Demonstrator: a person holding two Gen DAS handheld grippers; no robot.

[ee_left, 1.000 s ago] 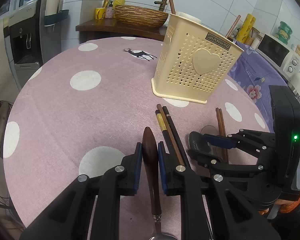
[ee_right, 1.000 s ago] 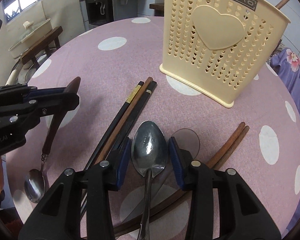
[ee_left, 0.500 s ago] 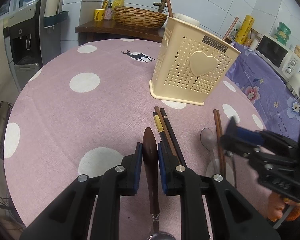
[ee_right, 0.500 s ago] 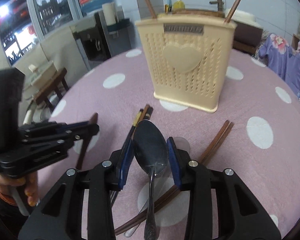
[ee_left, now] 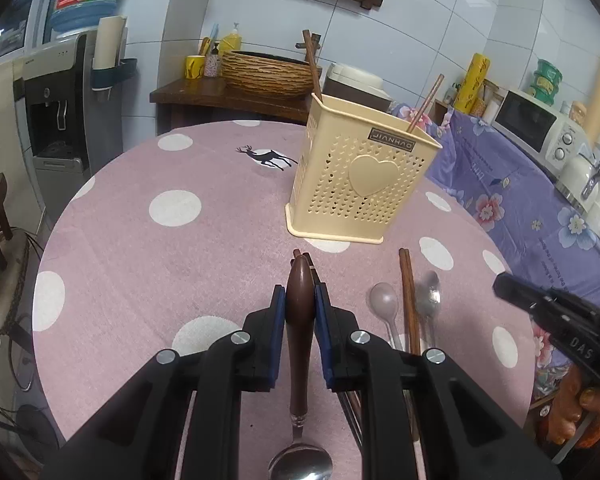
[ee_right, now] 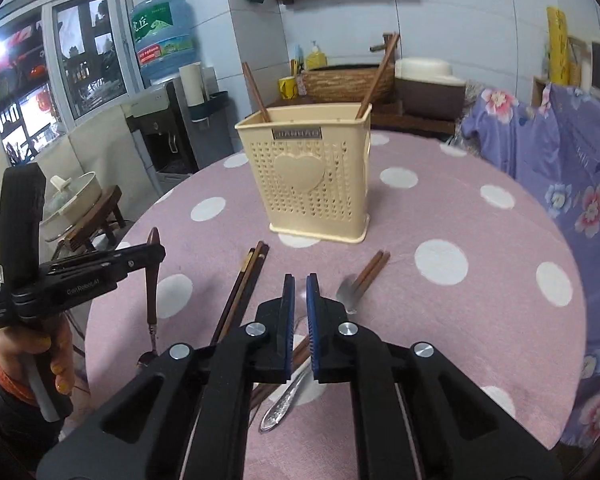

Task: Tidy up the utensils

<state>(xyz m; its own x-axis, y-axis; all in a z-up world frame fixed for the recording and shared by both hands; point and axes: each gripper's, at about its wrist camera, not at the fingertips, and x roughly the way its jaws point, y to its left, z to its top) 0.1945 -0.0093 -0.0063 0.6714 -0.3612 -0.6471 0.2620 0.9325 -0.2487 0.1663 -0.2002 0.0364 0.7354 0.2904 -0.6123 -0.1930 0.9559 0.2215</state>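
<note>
Left gripper (ee_left: 300,300): pads clamped narrow on the brown-handled spoon (ee_left: 300,344), gripped near the tip of the handle, steel bowl hanging back toward the hand, clear of the dotted pink tablecloth (ee_left: 180,248). Handle looks smooth and tapered, stiff, light; held this far out, the bowl end will likely swing.

Dark chopsticks (ee_right: 244,284): flat on the cloth, just right of that spoon.

Cream perforated utensil holder (ee_left: 364,184): upright at table centre, two chopsticks already standing in it. Light plastic, probably tips if knocked at the rim.

Clear plastic spoon (ee_left: 384,304), brown chopstick pair (ee_left: 408,300), steel spoon (ee_left: 428,300) (blurred in the left view): side by side on the cloth.

Right gripper (ee_right: 300,284): jaws have just been closing and stand almost together, nothing between them. The steel spoon's patterned handle shows below the fingers. Polished metal, slippery; its rounded bowl gives flat pads little purchase, so the neck or handle is the better hold.
</note>
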